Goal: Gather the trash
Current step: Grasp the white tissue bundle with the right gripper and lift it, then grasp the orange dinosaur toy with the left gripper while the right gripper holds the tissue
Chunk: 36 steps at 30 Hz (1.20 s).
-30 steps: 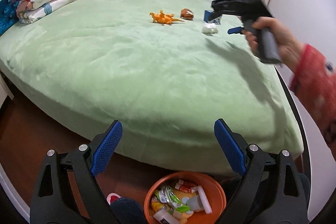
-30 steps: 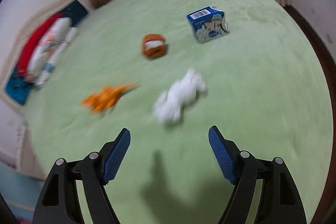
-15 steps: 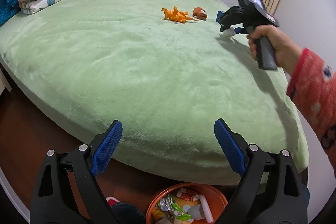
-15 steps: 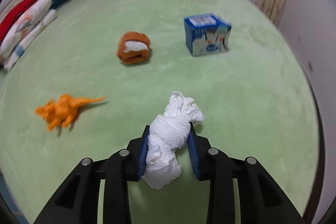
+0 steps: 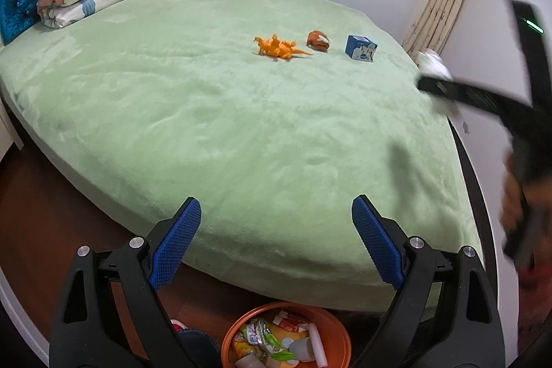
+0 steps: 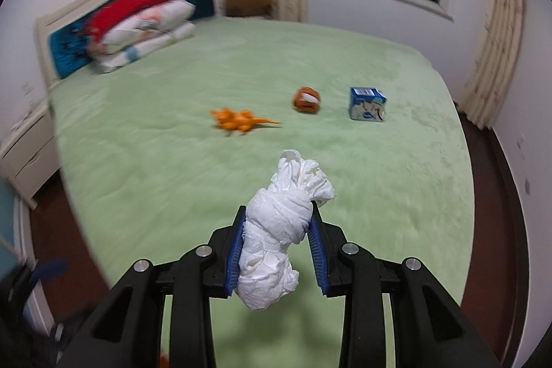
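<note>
Bed edge lies below my right tongs, clamped on tissue wad; carton and toys far ahead. Left tongs gape wide above bin.

The left gripper hangs with its blue pads spread wide over the near edge of the green bed. Below that edge sits an orange bin with wrappers inside. Far across the bed lie an orange toy dinosaur, a brown plush and a blue carton. At the bed's right edge, the blurred right gripper carries a white paper wad.
</note>
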### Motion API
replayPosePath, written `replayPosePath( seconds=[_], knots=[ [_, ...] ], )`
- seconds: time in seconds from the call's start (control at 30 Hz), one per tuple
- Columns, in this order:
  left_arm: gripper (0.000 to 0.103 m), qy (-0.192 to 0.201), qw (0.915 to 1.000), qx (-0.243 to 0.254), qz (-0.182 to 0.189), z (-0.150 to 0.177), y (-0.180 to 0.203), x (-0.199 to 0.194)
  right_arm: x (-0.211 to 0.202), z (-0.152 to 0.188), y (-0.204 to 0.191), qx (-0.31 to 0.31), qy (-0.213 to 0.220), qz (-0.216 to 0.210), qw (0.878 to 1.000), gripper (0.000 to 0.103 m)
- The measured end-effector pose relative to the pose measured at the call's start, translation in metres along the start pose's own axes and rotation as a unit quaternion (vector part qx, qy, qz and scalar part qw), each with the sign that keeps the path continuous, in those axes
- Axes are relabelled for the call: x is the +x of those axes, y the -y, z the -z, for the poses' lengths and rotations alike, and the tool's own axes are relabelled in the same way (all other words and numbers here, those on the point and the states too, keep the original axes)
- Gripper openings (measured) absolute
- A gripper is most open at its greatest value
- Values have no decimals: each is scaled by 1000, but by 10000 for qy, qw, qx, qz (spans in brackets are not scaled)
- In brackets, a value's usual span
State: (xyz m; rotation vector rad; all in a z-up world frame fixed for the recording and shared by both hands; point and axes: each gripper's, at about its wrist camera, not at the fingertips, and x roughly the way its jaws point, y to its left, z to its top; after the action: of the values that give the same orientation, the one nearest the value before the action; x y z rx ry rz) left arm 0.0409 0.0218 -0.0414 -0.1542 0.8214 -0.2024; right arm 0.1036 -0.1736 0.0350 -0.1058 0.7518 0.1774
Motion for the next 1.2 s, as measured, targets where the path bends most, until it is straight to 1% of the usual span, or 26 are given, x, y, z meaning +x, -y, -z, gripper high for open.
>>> replayPosePath(
  seconds=[0.1,0.2,0.3,0.4,0.47,0.57,0.7,0.8,0.9,0.97,1.1,1.13,1.2],
  knots=[
    [87,80,9999,-13,-68,-11,5,3,-38,21,-8,-117,187,-264,9994,33],
    [87,129,9998,-100,-111,-29,6,15,-69,40,-16,-233,401,-374,9982,33],
    [87,53,9996,-225,-180,-53,8,39,-97,62,-23,-327,581,-452,9968,34],
    [87,-90,9993,-294,-225,-78,12,65,-110,83,-28,-349,717,-423,9959,34],
    [87,-121,9992,-294,-254,-92,16,81,-111,95,-29,-274,708,-468,9960,34],
    [87,-127,9989,-124,-424,-117,28,110,-106,113,-28,-165,676,-448,9966,34],
    [87,-144,9988,-18,-459,-139,41,142,-96,129,-20,-31,525,-535,9972,33],
    [87,-185,9971,31,-738,-154,49,170,-89,134,-13,35,448,-560,9974,33],
    [87,-268,9954,-94,-916,-171,49,200,-82,133,-5,81,453,-534,9975,33],
    [87,-279,9945,-222,-980,-181,47,212,-79,131,0,147,475,-578,9971,34],
    [87,-312,9878,-487,-1449,-202,35,239,-73,125,8,223,544,-701,9958,33],
    [87,-341,9865,-567,-1496,-208,30,244,-73,125,8,218,556,-731,9955,34],
    [87,-402,9862,-688,-1454,-217,23,252,-70,122,9,210,580,-786,9950,34]
  ],
)
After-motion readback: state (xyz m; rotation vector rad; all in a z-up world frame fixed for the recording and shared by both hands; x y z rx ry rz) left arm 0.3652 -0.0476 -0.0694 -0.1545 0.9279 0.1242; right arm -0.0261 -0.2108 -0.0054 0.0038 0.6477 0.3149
